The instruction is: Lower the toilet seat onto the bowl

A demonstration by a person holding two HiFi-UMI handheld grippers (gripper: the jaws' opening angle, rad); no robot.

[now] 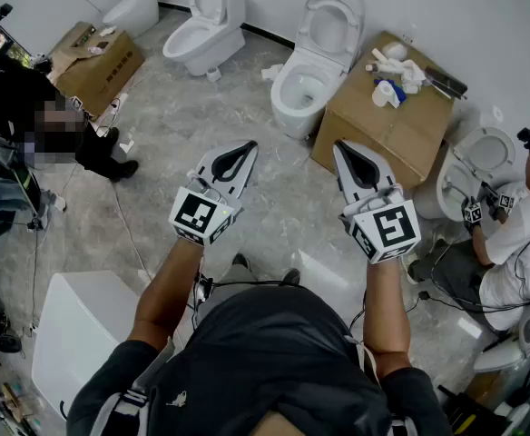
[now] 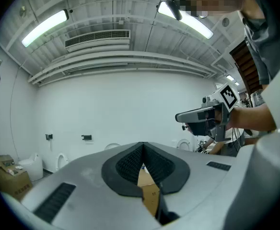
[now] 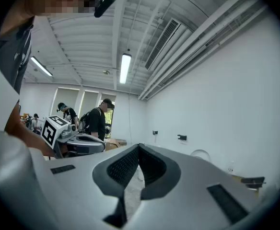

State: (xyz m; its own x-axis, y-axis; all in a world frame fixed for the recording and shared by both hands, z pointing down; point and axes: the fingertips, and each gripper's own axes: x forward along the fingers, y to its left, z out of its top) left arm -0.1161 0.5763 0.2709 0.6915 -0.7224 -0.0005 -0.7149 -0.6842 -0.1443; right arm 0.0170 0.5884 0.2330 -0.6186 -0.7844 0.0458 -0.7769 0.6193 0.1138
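Observation:
A white toilet [image 1: 318, 57] stands on the floor ahead of me, its seat [image 1: 335, 18] raised against the lid above the open bowl [image 1: 301, 87]. Both grippers are held up in the air well short of it, pointing forward. My left gripper [image 1: 250, 145] is shut with nothing between its tips, which meet in the left gripper view [image 2: 142, 144]. My right gripper [image 1: 340, 145] is also shut and empty, its tips touching in the right gripper view [image 3: 139, 146]. Each gripper view shows the other gripper off to the side and mostly wall and ceiling.
A cardboard box [image 1: 387, 107] with bottles and tools on it stands right of the toilet. Another toilet [image 1: 201, 27] is to its left and a third [image 1: 476, 163] at the right, where a person [image 1: 528, 234] works. A second box [image 1: 97, 62] and a person [image 1: 11, 107] are at the left.

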